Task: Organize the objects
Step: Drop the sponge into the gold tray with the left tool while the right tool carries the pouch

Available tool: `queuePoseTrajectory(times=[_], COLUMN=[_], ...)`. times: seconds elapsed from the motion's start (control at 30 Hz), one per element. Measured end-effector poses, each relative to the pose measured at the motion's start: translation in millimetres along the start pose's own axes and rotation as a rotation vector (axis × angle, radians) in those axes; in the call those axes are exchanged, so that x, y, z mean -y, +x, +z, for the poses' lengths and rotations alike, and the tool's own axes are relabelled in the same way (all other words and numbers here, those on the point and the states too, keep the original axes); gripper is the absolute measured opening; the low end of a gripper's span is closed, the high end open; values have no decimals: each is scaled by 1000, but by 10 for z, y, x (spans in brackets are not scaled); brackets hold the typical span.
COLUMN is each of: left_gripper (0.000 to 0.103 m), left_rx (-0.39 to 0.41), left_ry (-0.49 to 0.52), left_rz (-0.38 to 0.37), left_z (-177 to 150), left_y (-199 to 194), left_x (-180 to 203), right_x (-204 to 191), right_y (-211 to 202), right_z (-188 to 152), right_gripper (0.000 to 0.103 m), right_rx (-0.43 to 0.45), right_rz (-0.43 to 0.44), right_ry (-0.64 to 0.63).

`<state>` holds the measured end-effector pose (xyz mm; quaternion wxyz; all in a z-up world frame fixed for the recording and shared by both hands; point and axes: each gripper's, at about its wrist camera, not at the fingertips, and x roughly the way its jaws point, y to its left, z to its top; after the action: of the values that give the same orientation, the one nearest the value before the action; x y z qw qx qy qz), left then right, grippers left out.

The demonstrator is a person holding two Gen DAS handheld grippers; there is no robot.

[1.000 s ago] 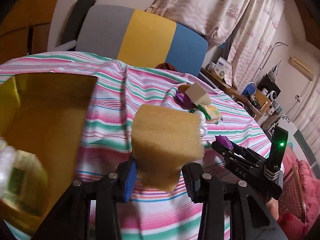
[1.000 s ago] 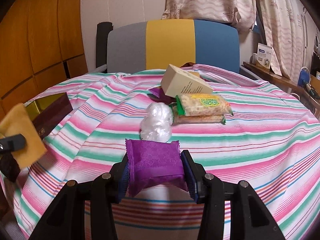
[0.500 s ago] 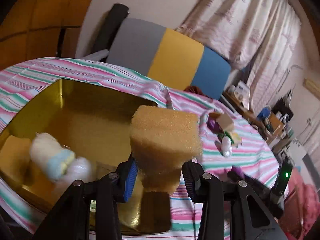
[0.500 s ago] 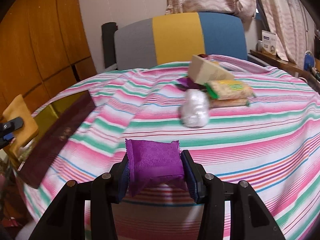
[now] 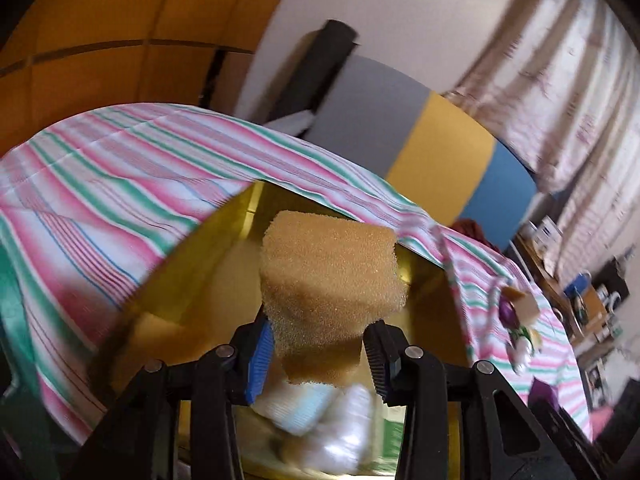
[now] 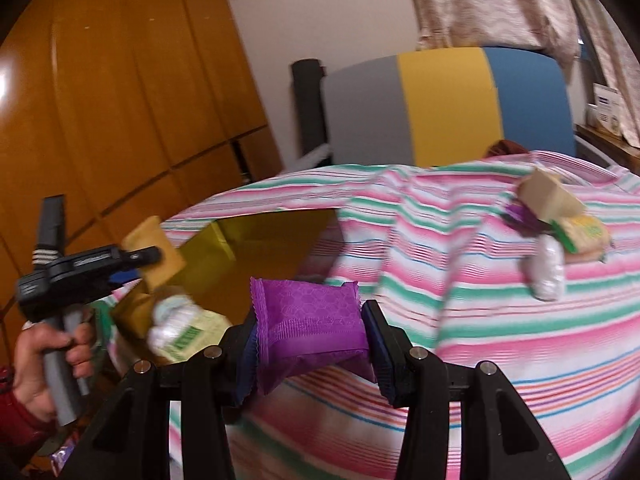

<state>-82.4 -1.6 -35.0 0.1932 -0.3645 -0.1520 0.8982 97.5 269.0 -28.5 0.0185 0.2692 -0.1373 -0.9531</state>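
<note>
My left gripper (image 5: pixel 318 354) is shut on a yellow sponge (image 5: pixel 330 276) and holds it over the open gold tin (image 5: pixel 192 276). White wrapped packets (image 5: pixel 320 408) and a green-labelled packet lie in the tin below the sponge. My right gripper (image 6: pixel 310 344) is shut on a purple packet (image 6: pixel 310 324) above the striped tablecloth, just right of the tin (image 6: pixel 256 248). The left gripper (image 6: pixel 80 268) with the sponge (image 6: pixel 154 248) also shows in the right wrist view.
A pile sits on the cloth at the right: a beige box (image 6: pixel 548 194), a green cracker pack (image 6: pixel 584 234), a white wrapped bundle (image 6: pixel 548 270) and a purple item (image 6: pixel 522 216). A grey, yellow and blue chair back (image 6: pixel 444 104) stands behind the table. Wooden panels (image 6: pixel 120 100) are at the left.
Both grippers have swung left. The left one has brought the sponge from over the cloth to over the tin. The right one has carried the purple packet up beside the tin.
</note>
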Motion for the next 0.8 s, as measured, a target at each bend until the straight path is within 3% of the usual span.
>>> queuePoseTrajectory(times=[0.33,0.4,0.47,0.5,0.57,0.63,0.8], left_gripper=[42,50,66,71,91,101,103], left_rx=[-59,-84,-91,-82,-57,-9,58], left_ry=[-35,-37,-53,-56,-49,-54,-111], left_rz=[122,148,130,121,120,137,152], left_z=[178,158,115,90,36,-41,-207], left_y=[246,311,318,293,208,74,-199], left_x=[-470,-516,-529,-521,-460,-415,-406], right_x=[-526,-573,-614,-635,-654,-663,-699], right_y=[125,147,168,177,192,228,256], right_z=[47,35,14,1,-33,-50,-94], right_gripper=[48,48,48,48,48,48,48], right_rx=[-34,-43,-52,-57,-66,-75,-89], right_rz=[102,108,109,110,109,110,105], right_ry=[-71,-82,-94,-100,-110,-117,-136])
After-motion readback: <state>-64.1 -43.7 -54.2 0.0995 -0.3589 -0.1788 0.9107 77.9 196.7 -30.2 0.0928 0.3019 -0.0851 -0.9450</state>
